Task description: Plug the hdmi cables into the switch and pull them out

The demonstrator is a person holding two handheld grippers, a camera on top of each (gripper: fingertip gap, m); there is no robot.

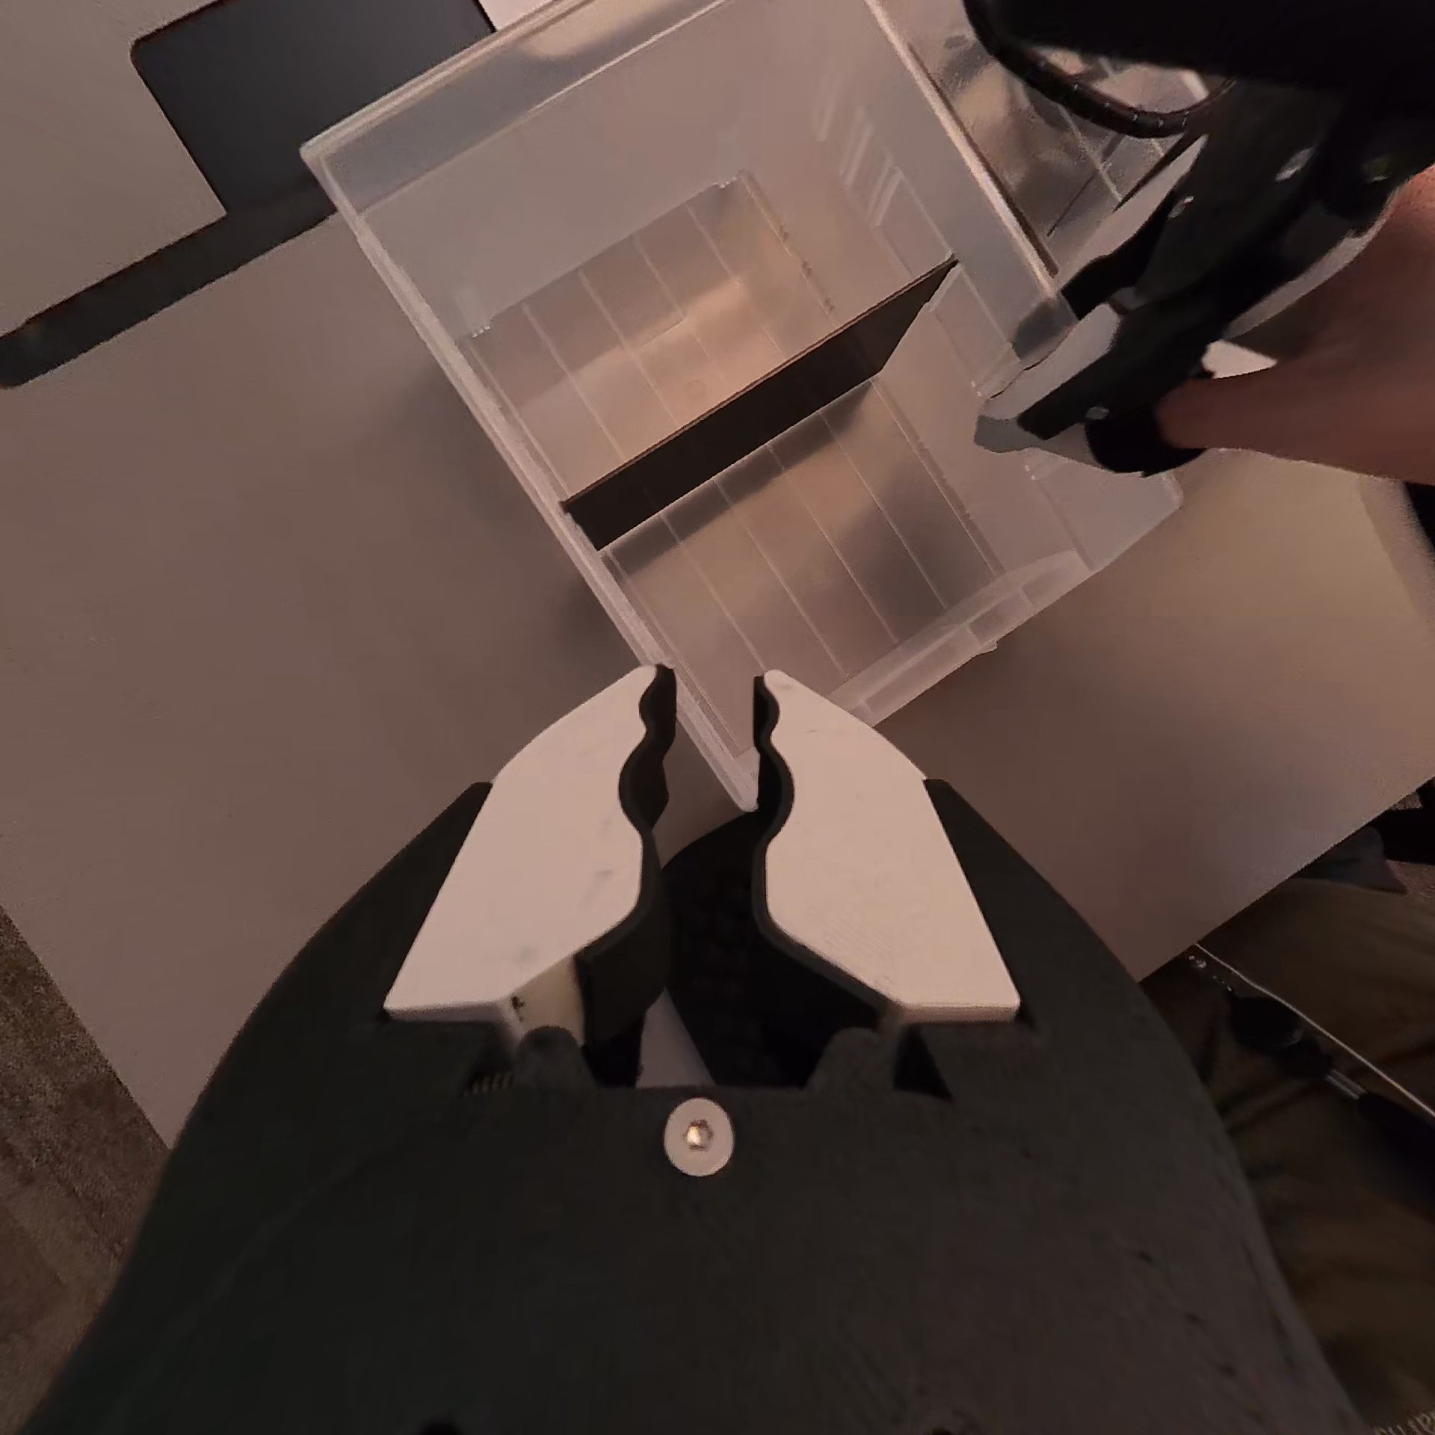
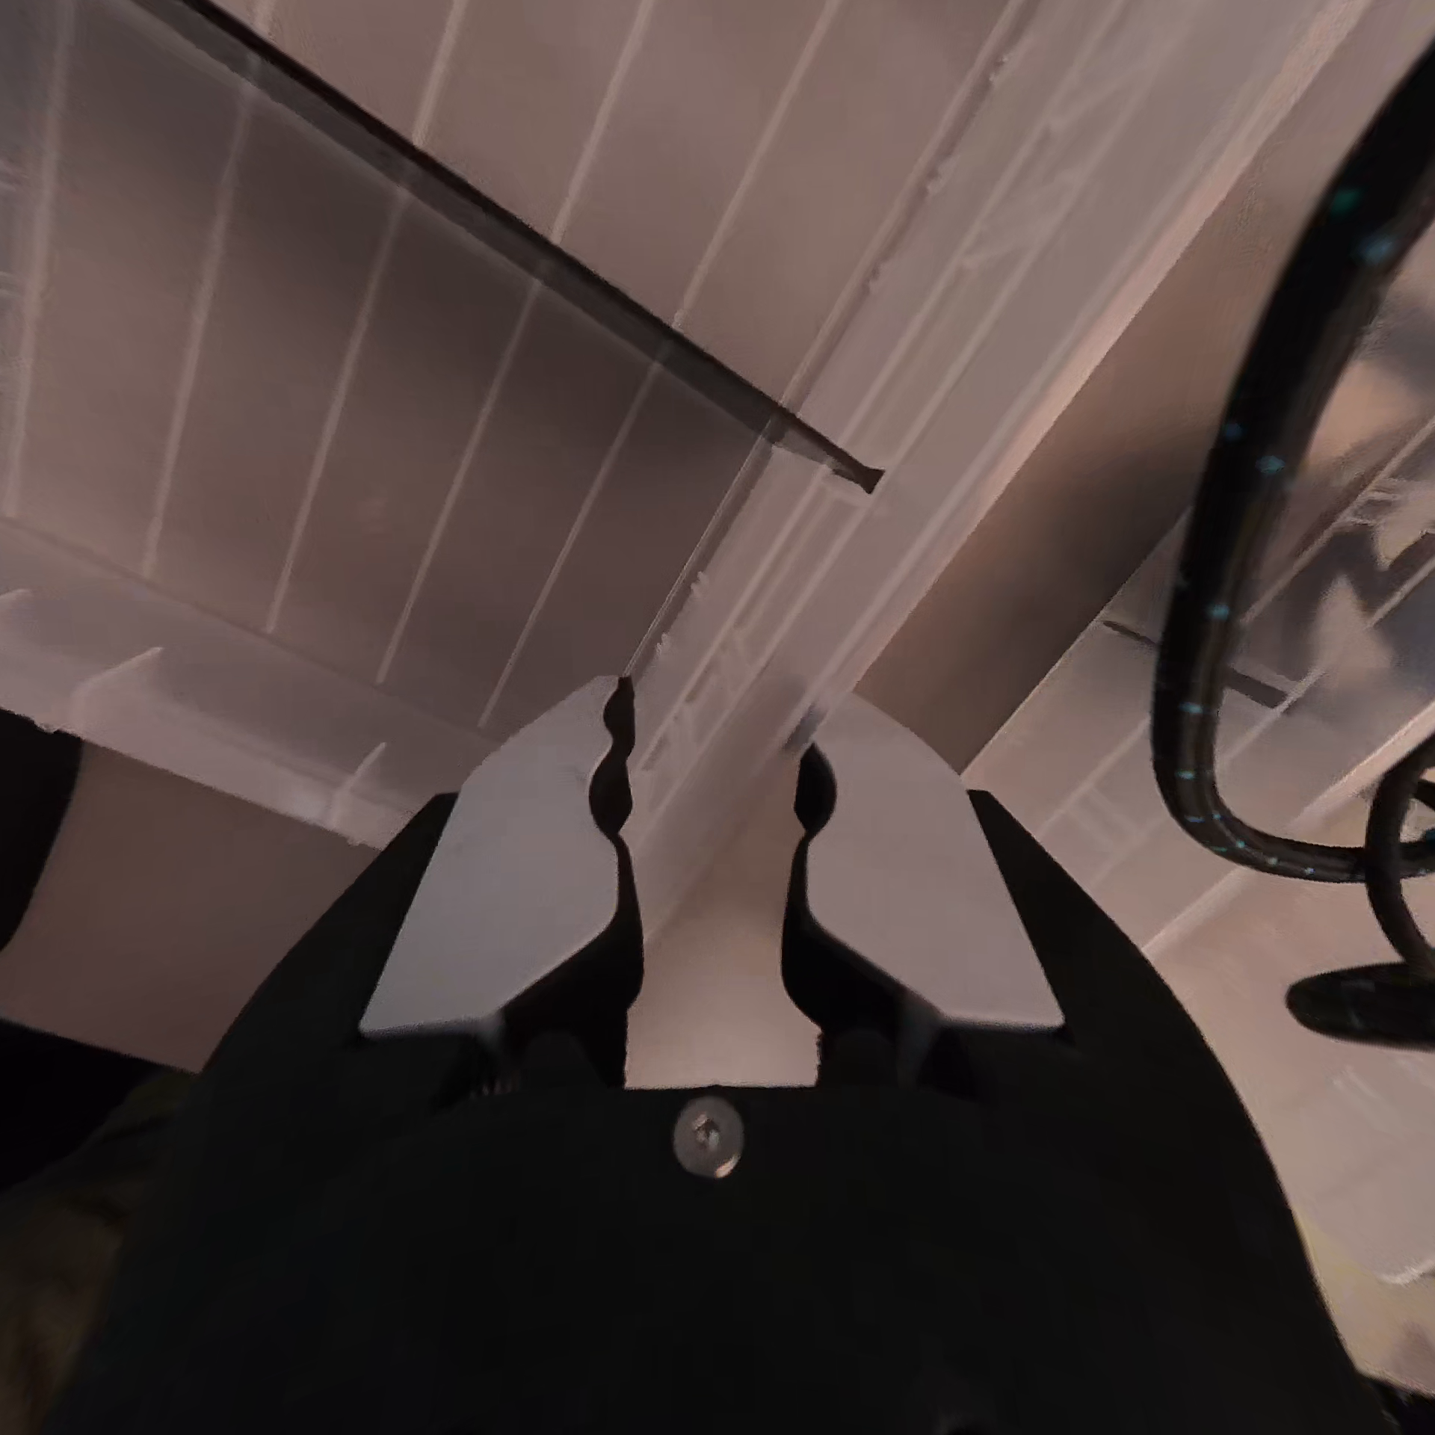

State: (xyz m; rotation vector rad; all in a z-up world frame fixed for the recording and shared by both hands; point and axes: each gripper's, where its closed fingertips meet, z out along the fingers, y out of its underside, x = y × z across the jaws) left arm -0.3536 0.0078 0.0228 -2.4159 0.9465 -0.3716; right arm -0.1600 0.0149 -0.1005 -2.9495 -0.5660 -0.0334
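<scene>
A clear plastic bin with a dark divider across its inside sits tilted over the white table. My left gripper is closed on the bin's near corner rim, which fills the gap between its white fingers. My right gripper is closed on the bin's right rim; it also shows in the left wrist view. A black HDMI cable with teal flecks curves at the right, and also shows in the left wrist view. No switch is in view.
A second clear bin behind the first holds the black cable. A person's hand holds the right gripper. A dark panel lies at the table's far left. The table's edge runs along the right, with floor below.
</scene>
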